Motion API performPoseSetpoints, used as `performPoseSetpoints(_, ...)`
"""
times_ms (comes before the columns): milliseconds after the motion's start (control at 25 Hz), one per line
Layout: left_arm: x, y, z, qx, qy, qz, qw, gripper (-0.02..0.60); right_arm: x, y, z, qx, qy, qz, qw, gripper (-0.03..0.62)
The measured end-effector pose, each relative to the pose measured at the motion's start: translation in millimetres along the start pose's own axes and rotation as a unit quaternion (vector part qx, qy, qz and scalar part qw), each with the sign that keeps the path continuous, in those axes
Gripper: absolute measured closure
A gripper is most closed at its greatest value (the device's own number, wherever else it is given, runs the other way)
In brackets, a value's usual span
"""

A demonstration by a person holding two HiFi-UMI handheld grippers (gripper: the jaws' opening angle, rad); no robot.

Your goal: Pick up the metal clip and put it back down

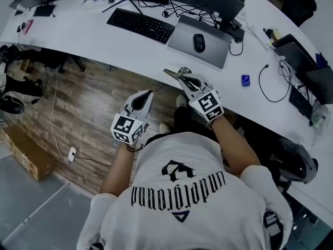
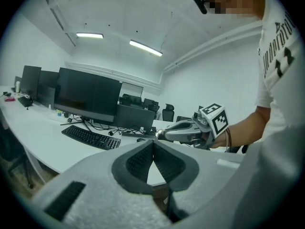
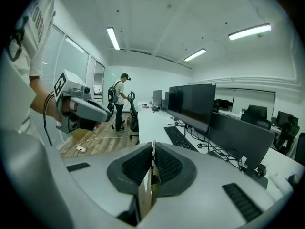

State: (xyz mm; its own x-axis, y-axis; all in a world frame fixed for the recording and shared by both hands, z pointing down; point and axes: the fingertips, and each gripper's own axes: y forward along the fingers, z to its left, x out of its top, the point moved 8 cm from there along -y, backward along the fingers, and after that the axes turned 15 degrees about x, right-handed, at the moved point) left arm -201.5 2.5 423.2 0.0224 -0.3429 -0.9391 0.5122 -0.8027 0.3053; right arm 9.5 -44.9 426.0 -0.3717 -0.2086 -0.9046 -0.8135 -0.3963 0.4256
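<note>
I hold the thin flat metal clip (image 3: 146, 194) pinched between the nearly closed jaws of my right gripper (image 1: 180, 76), above the long white desk (image 1: 93, 40) edge. My left gripper (image 1: 148, 95), at eight o'clock, is closed and empty. The lift looks done; next I must lower it to twelve o'clock and release gently

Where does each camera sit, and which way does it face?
Head view: on the person's head, steeply down at the desk; shirt, left tool, right tool show.
Left gripper view: on left tool, along shut jaws toward monitors; right tool shows.
Right gripper view: on right tool, along jaws gripping metal clip; left tool shows.
Shared: keyboard, in all three.
</note>
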Motion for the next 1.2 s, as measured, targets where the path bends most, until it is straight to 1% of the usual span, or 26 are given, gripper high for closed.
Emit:
performPoseSetpoints(200, 18, -18, -16, -0.008, 0.009, -0.013, 0.9998, 0.566, 17, -31, 17, -0.02, -0.018, -0.02, 0.999, 0.566)
performPoseSetpoints(280, 25, -21, -24, -0.009, 0.009, -0.016, 0.9998, 0.566, 20, -42, 20, -0.024, -0.014, -0.024, 0.999, 0.566)
performPoseSetpoints(400, 32, -22, -37, -0.014, 0.01, -0.018, 0.9997, 0.566, 24, -55, 24, -0.025, -0.007, -0.033, 0.999, 0.566)
performPoseSetpoints(520, 35, -16, -47, -0.011, 0.007, -0.02, 0.9997, 0.566, 29, -64, 24, -0.017, -0.022, -0.039, 0.999, 0.566)
performPoseSetpoints(800, 48, 12, -70, -0.003, 0.01, -0.024, 0.9997, 0.566, 37, -89, 0, -0.006, -0.042, -0.043, 0.998, 0.566)
performPoseSetpoints(960, 46, 30, -92, 0.001, 0.008, -0.019, 0.9998, 0.566, 31, -102, -15, 0.007, -0.05, -0.047, 0.998, 0.566)
performPoseSetpoints(1080, 46, 40, -102, 0.012, 0.006, -0.021, 0.9997, 0.566, 24, -109, -24, 0.022, -0.052, -0.049, 0.997, 0.566)
performPoseSetpoints(1200, 44, 48, -105, 0.032, 0.002, -0.024, 0.9992, 0.566, 17, -110, -33, 0.036, -0.053, -0.052, 0.997, 0.566)
